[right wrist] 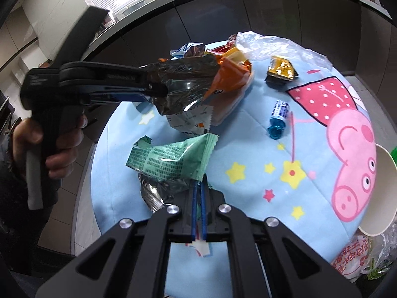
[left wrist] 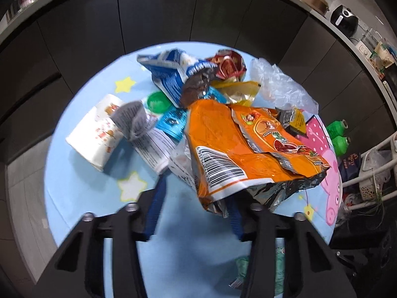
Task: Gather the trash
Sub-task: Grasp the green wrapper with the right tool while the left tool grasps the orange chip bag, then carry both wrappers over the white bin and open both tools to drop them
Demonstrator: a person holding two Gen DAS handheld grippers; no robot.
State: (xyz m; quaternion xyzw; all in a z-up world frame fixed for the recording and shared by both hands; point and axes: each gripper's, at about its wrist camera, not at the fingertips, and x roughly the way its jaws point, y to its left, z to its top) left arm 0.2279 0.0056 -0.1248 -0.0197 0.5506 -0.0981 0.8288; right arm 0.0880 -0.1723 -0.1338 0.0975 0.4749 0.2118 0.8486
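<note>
At the bottom of the right wrist view, the right gripper [right wrist: 198, 183] is pinching the near edge of a green wrapper [right wrist: 171, 159], blue pads all but meeting, a sliver of green showing between them. The wrapper is lying on the blue cartoon tablecloth [right wrist: 248, 149], long axis running from 8 o'clock to 2 o'clock, torn end toward 10. Crumpled foil underneath it is only partly showing; I cannot tell what it belongs to.

At 9 o'clock a hand [right wrist: 62, 144] is gripping the handle of the left gripper [right wrist: 158, 87], seen side-on. Its jaws are standing narrow, biting the crumpled silver mouth of an orange snack bag [right wrist: 228, 77]. The bag's long axis is running 9 to 3 here, orange end pointing toward 3. Motion blur is smearing the fingers, so pad contact is hard to judge.

In the left wrist view the same bag is covering most of the pile, mouth toward 6 o'clock, hiding that side's pad tip.

Farther out: a paper cup [left wrist: 96, 134] on its side at 9, a blue-and-white bag [left wrist: 168, 74] at 12, clear plastic film [left wrist: 280, 84] at 2. A paper bowl [right wrist: 377, 191] is being cut off at the frame's 4 o'clock edge.
</note>
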